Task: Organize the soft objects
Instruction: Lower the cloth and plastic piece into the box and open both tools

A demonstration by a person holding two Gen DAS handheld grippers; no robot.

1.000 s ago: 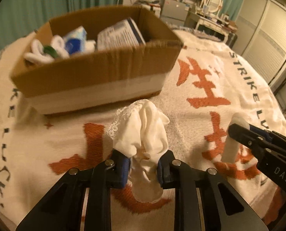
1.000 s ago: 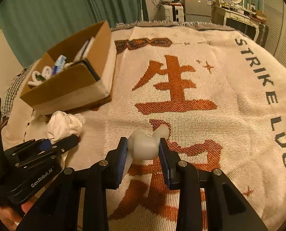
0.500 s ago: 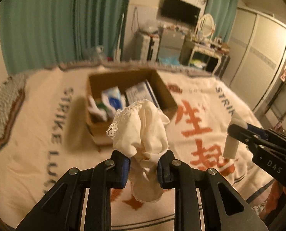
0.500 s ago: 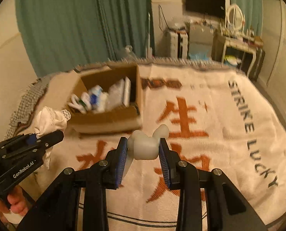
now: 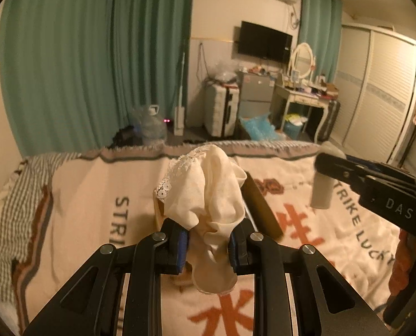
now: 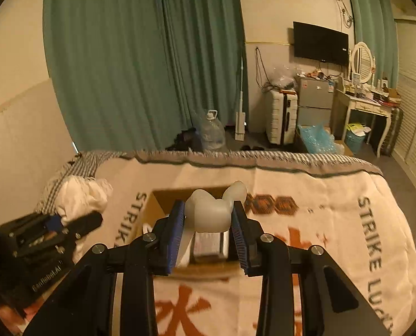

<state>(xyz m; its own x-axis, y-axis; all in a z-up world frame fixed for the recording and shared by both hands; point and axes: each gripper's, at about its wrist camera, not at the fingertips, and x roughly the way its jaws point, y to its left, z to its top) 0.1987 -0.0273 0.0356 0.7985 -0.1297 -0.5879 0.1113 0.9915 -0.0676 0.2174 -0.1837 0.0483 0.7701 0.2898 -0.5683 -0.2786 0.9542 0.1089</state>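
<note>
Fabric bunched between the blue pads: the left gripper (image 5: 208, 245) is clenched on a cream lace-trimmed cloth (image 5: 205, 193), which billows above the fingers and droops in a loose tail below them. The garment looks light and limp, likely to sag, snag or slip through a shallow pinch, so a hold deep in the gathered middle, as here, seems safest. Just beyond and beneath the left gripper, largely hidden by the cloth, sits the cardboard box (image 5: 260, 207) on the patterned blanket (image 5: 81, 196).

To its right, the right gripper (image 6: 208, 224) squeezes a pale, rubbery bone-shaped toy (image 6: 210, 212) across its thick middle, one rounded knob poking out past the fingertips. The toy appears light and yielding but smooth, so it may squirt out unless gripped across the body rather than the knobs. Directly ahead of and below these fingers the box (image 6: 152, 210) stands open, with packets (image 6: 209, 247) visible inside. Both items look poised for dropping in.

Beyond the bed's far edge stand green curtains (image 6: 152, 70), a water jug (image 6: 212, 133) and a white suitcase (image 6: 281, 117).
</note>
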